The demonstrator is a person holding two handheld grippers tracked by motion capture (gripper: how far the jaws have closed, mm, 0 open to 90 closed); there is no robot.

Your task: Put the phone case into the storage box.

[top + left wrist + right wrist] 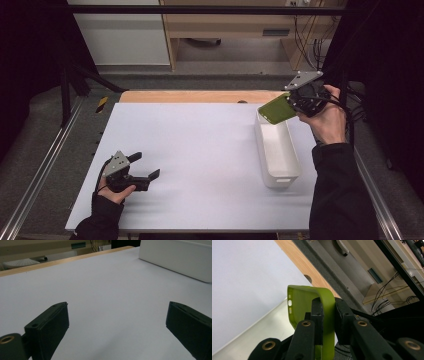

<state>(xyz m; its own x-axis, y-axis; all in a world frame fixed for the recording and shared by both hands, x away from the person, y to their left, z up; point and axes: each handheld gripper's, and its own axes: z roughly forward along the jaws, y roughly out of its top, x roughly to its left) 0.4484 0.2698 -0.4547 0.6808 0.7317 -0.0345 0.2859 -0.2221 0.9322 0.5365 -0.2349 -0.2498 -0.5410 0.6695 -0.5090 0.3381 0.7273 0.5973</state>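
Behind right claw [328, 315], green phone case [304, 300] lower end hidden

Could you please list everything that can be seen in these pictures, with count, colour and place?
phone case: one, olive green, clamped in the right tongs above the far end of the bin
bin: one, white, long and open-topped, right side of the table
table: one, white top with a wooden far edge
cabinet: one, light wood, on the floor beyond the table
cables: several, dark, hanging at the far right
left tongs: one, black, open, resting low at the near left of the table
right tongs: one, black, shut on the case, raised
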